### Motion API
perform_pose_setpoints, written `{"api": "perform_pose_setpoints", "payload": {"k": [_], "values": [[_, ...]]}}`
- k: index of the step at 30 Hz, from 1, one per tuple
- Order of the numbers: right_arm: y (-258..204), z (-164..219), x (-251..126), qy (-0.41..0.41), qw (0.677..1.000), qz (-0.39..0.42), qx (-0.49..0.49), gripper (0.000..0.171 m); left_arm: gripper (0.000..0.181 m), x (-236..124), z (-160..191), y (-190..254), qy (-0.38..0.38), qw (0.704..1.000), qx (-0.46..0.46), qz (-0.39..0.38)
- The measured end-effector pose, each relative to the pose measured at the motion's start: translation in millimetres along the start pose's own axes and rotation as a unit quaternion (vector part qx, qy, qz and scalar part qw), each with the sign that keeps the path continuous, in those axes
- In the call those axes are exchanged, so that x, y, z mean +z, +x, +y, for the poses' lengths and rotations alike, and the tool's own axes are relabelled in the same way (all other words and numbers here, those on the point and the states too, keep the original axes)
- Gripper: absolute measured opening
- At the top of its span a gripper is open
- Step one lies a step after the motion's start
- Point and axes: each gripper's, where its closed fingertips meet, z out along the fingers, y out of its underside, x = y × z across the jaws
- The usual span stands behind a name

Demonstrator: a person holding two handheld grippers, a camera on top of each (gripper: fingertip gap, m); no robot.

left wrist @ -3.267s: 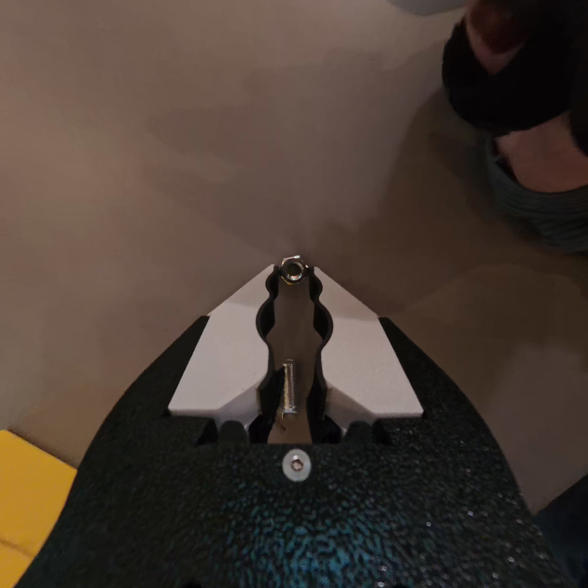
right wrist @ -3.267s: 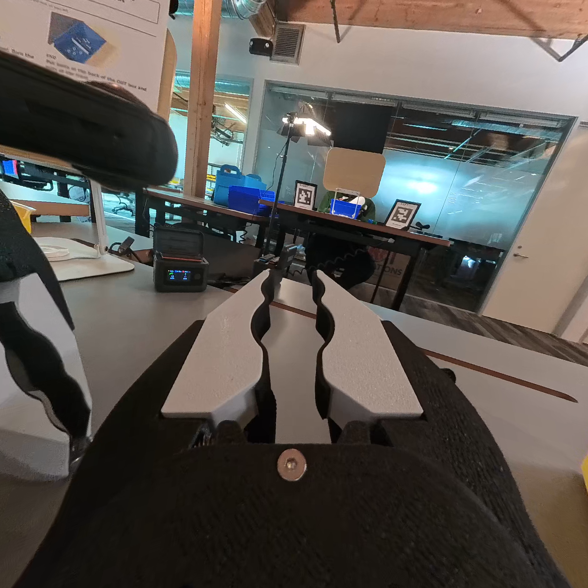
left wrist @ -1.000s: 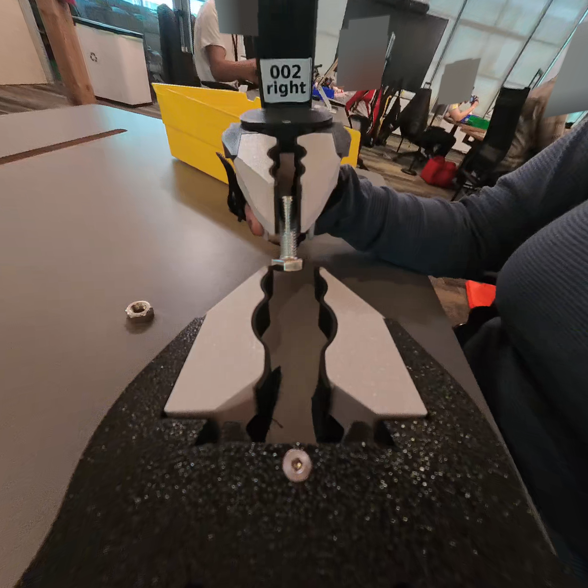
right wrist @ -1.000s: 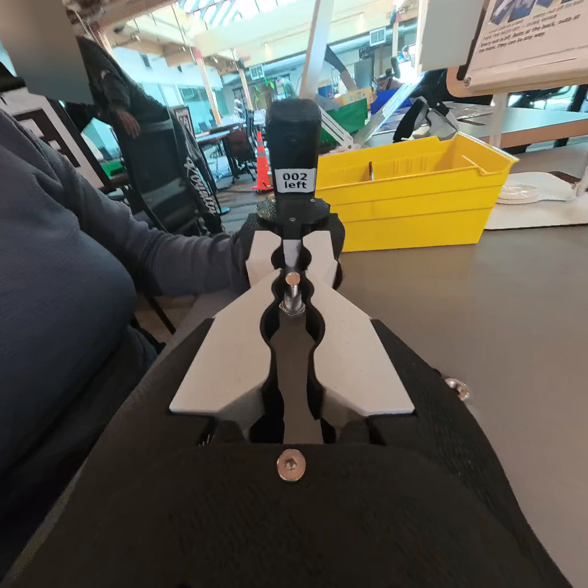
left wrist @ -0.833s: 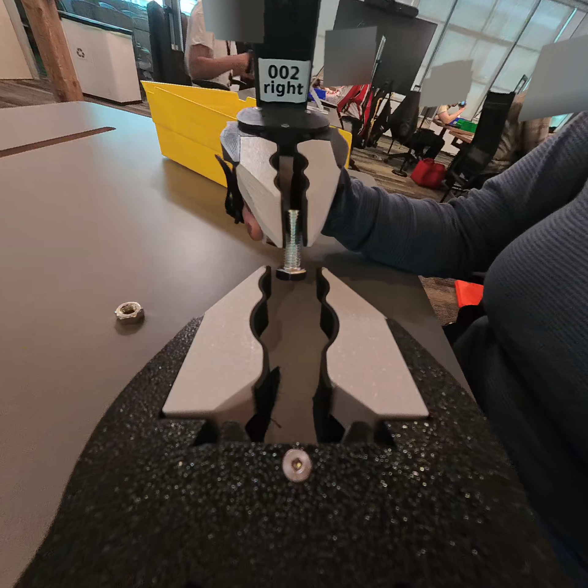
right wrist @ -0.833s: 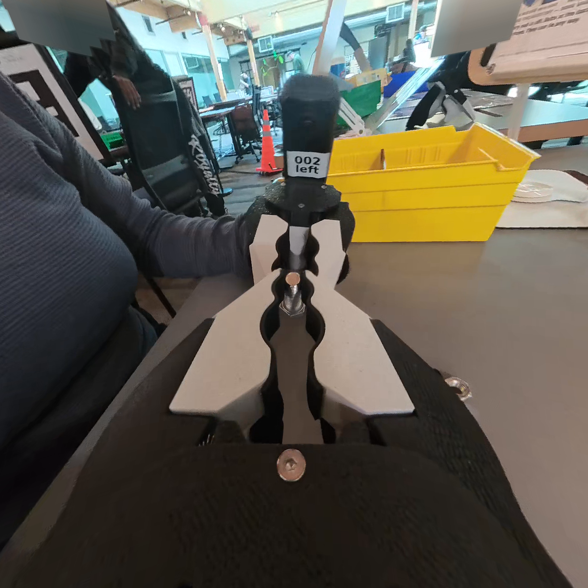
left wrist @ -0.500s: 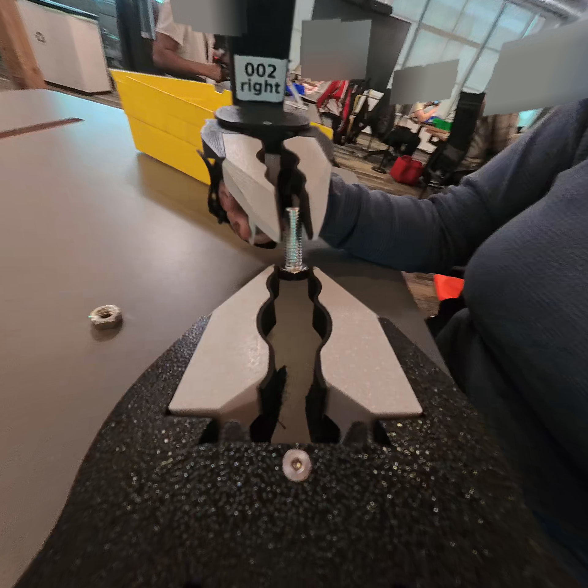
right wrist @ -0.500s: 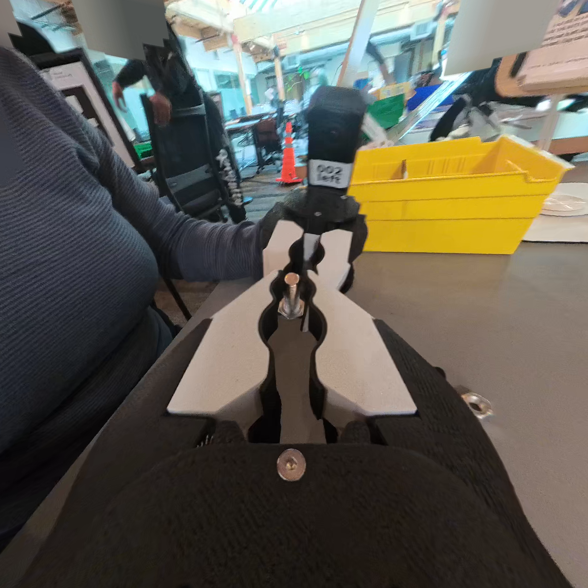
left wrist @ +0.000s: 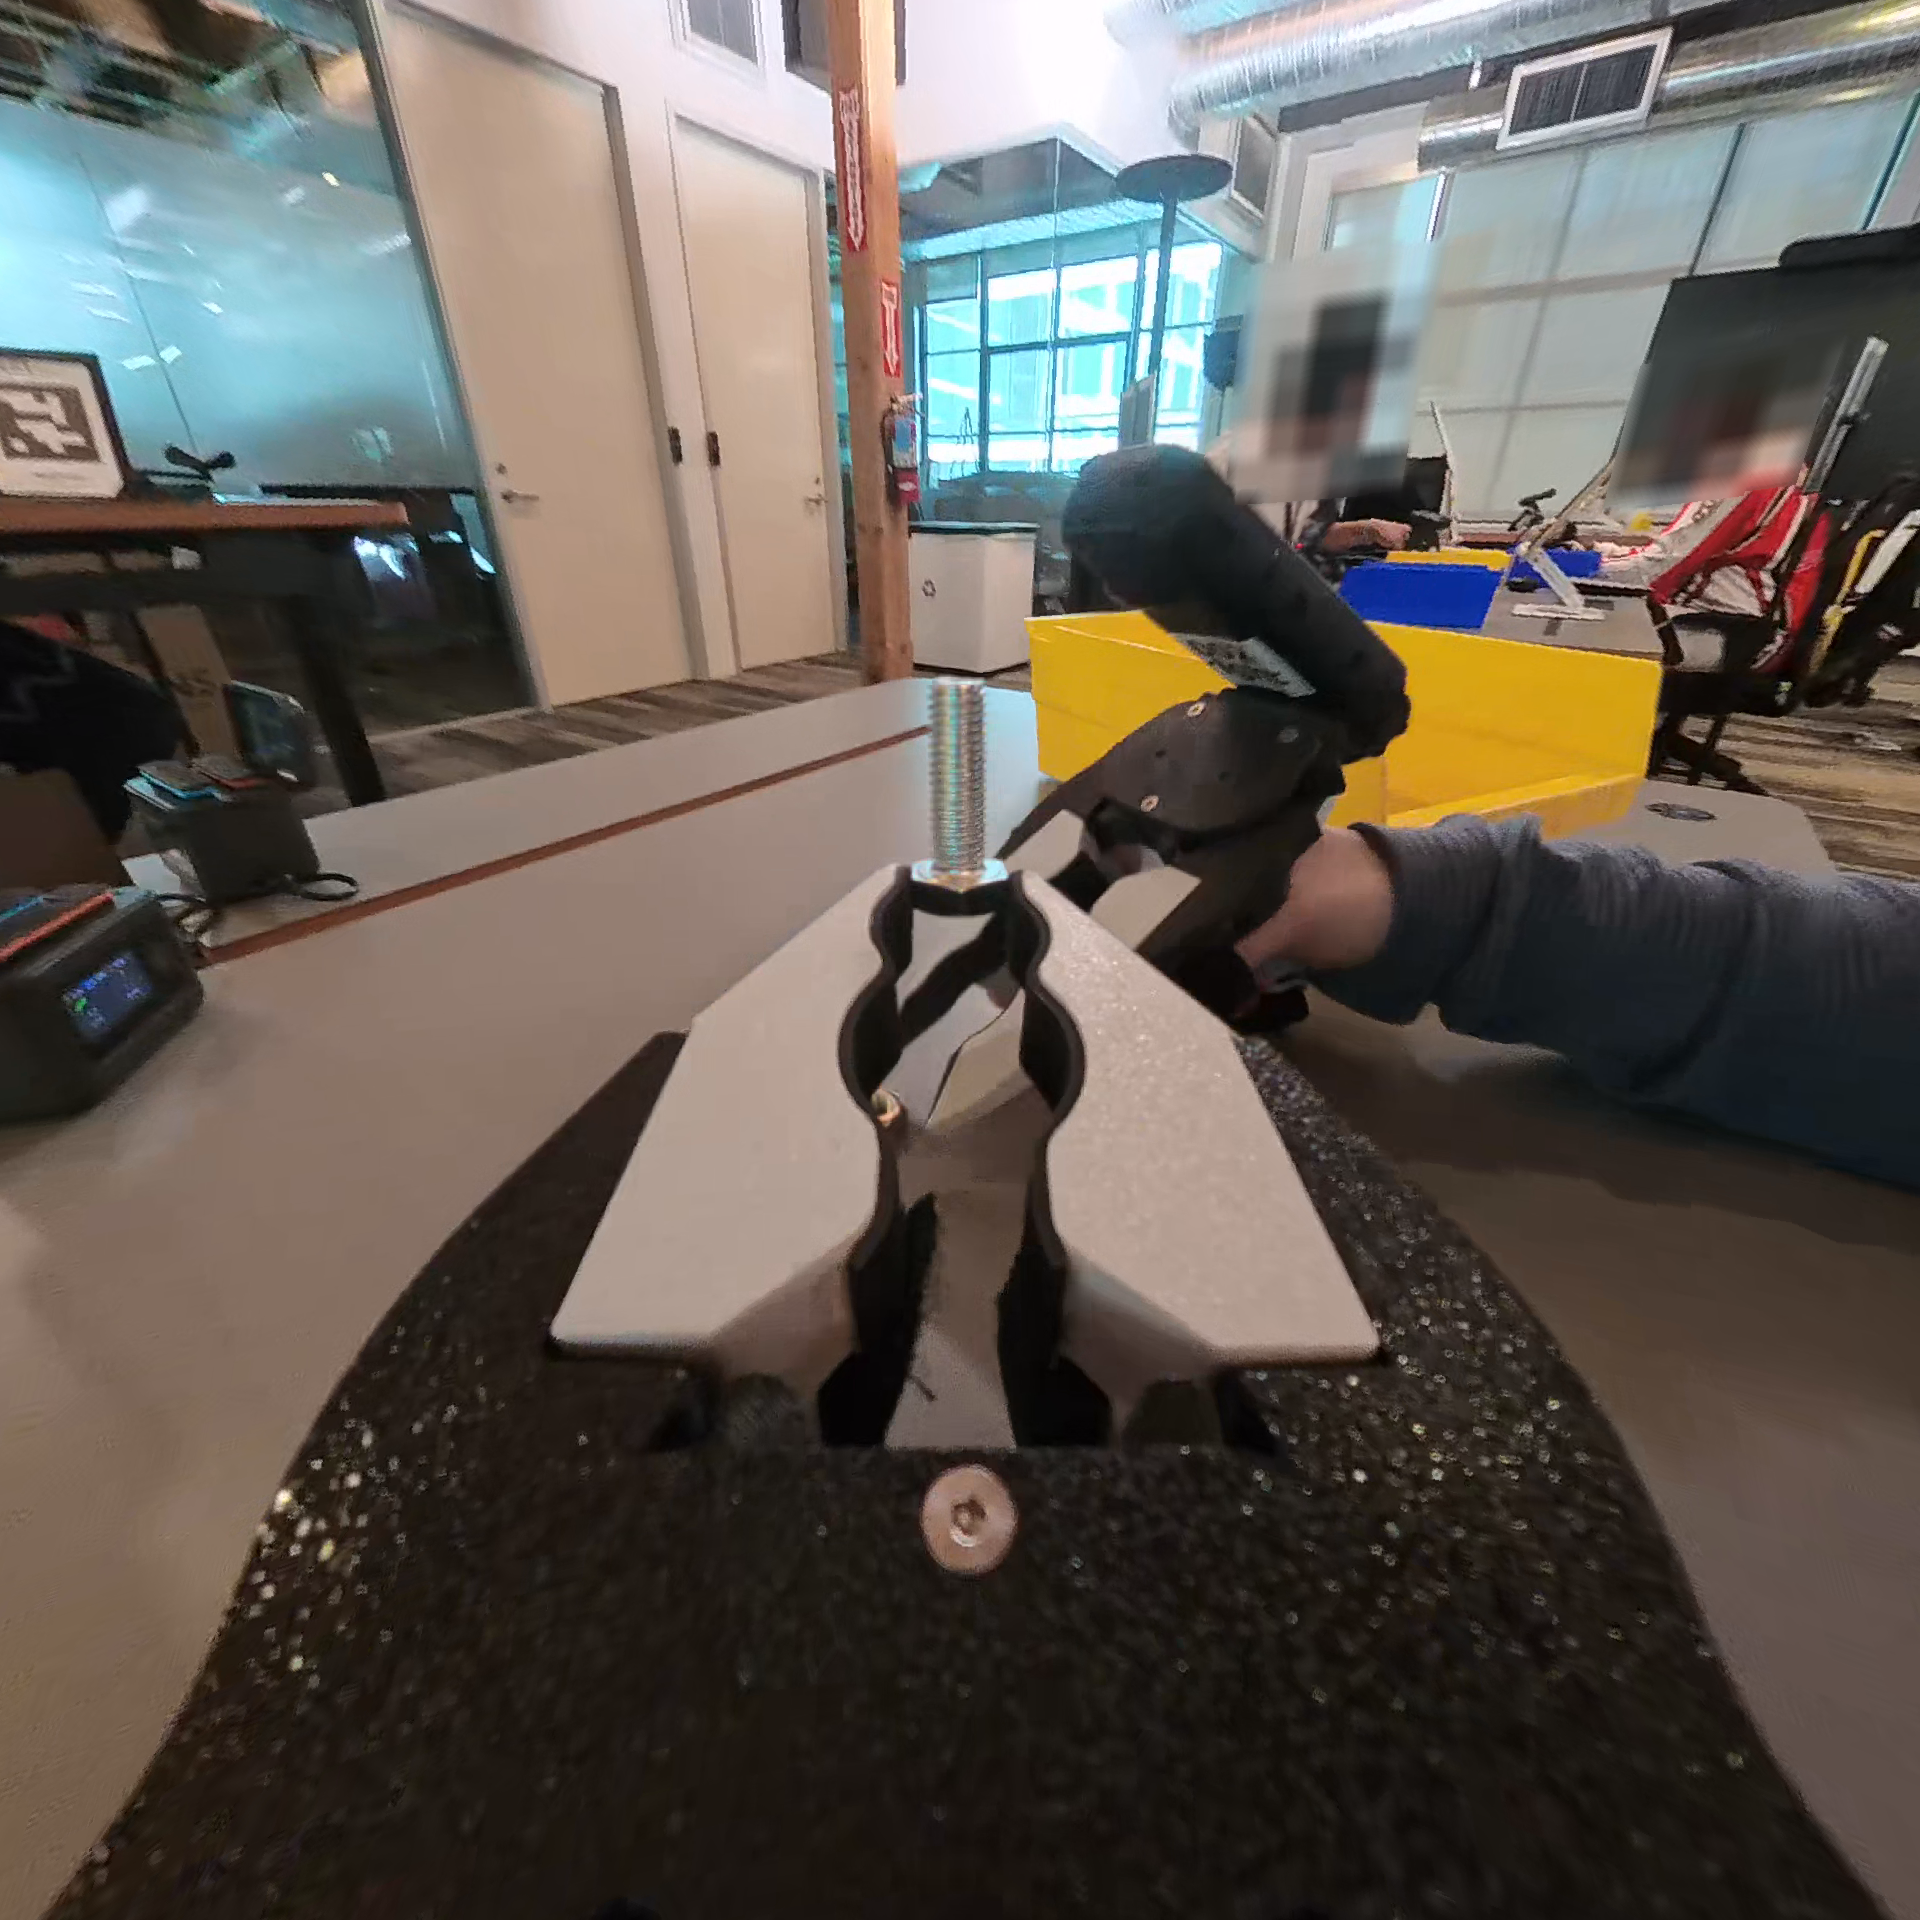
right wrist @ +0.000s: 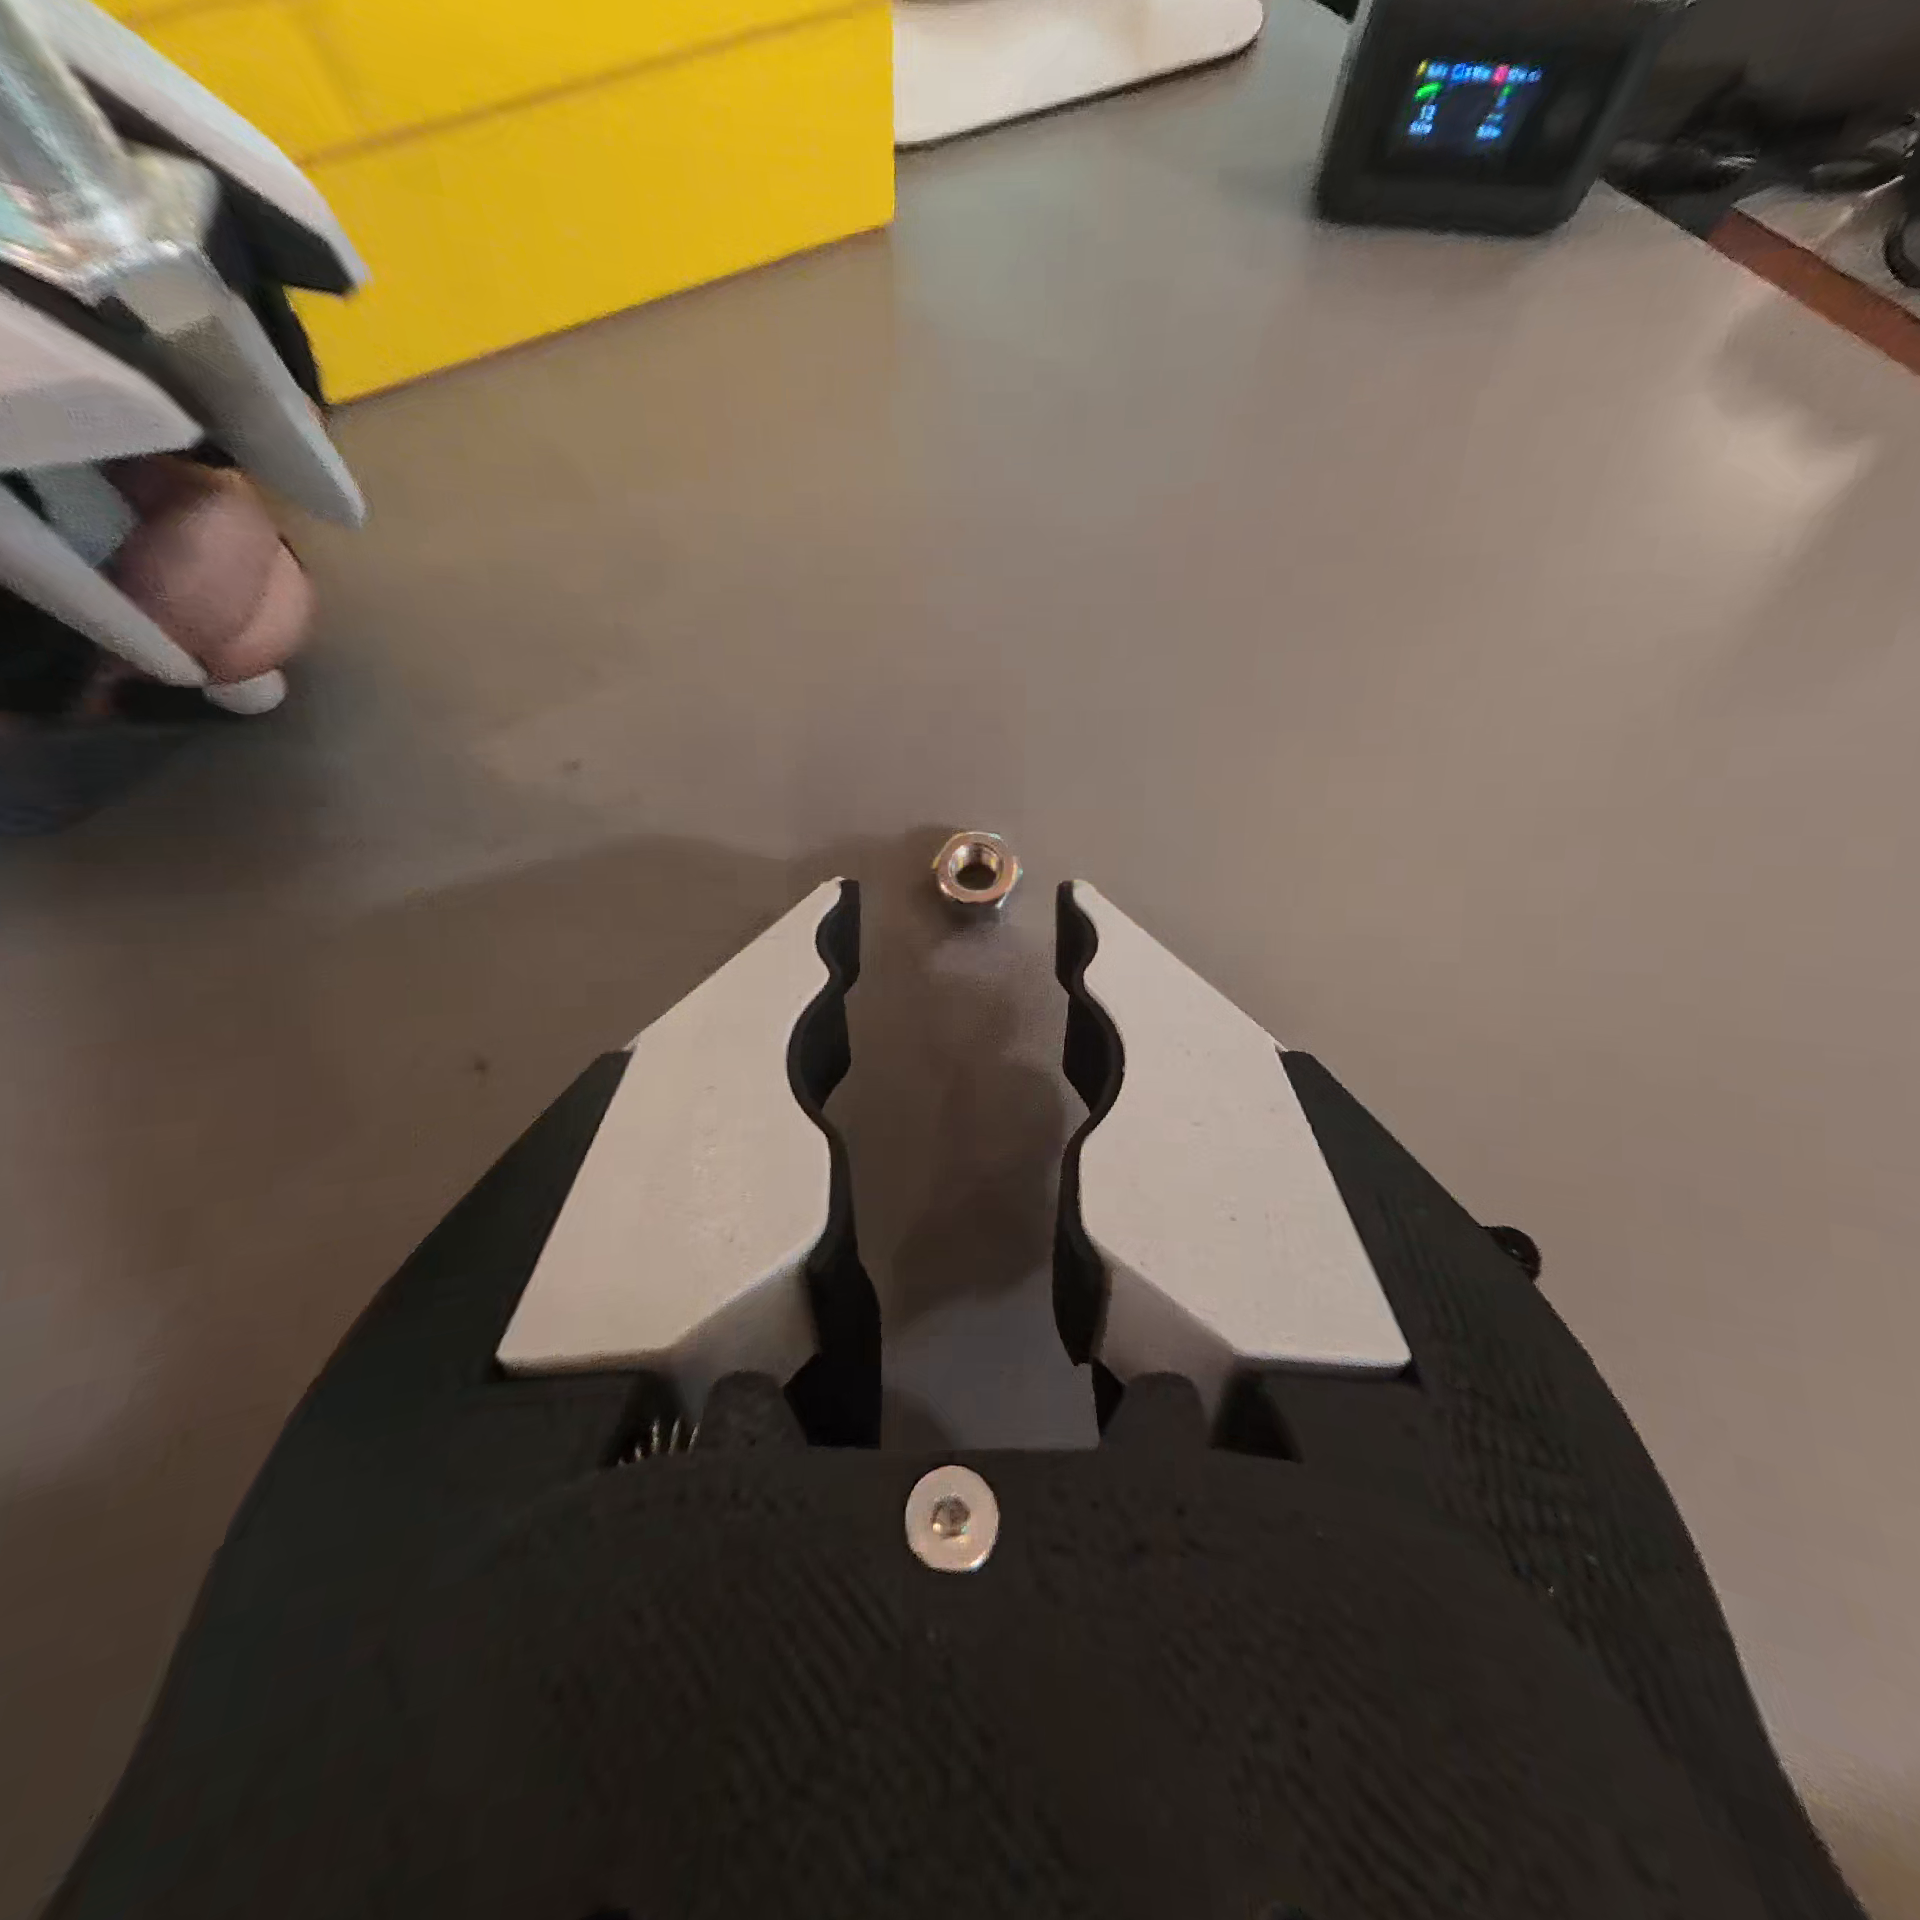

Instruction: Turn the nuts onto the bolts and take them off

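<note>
My left gripper is shut on the hex head of a silver bolt, which stands upright with its threads pointing up. My right gripper is open and tilted down at the grey table. A small silver nut lies flat on the table just beyond its fingertips, in line with the gap and touching neither. The right gripper's black body shows in the left wrist view, held by a hand. The left gripper's fingers and the blurred bolt show at the top left of the right wrist view.
A yellow bin stands at the back of the table; it also shows in the right wrist view. A black device with a lit screen sits at the far right, and shows at the left of the left wrist view. My sleeved arm lies across the right. My right fingertips sit around 11 centimeters from my left ones.
The right gripper let go of the bolt's threaded end, opened, and swung down to the nut on the table. The left gripper now holds the bolt alone and has turned left.
</note>
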Motion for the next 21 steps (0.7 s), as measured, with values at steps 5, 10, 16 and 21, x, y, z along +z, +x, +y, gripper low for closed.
{"api": "perform_pose_setpoints", "payload": {"k": [5,10,16,21], "values": [[4.0,2.1,11.4,-0.029,0.999,0.022,-0.008,0.031,0.016,1.4,-4.3,8.6,0.019,1.000,0.014,0.015],[3.9,3.4,15.0,-0.039,0.999,0.017,-0.010,0.024,0.015,4.5,-4.3,8.2,0.029,0.999,-0.014,0.029],[22.0,-27.6,-3.4,0.039,0.998,0.052,0.013,0.018,0.015,32.8,-8.3,-10.2,0.060,0.997,-0.047,-0.013],[47.2,-85.2,-73.2,0.154,0.984,0.091,0.009,0.018,0.016,67.7,-2.1,-6.1,0.044,0.999,-0.025,0.013]]}}
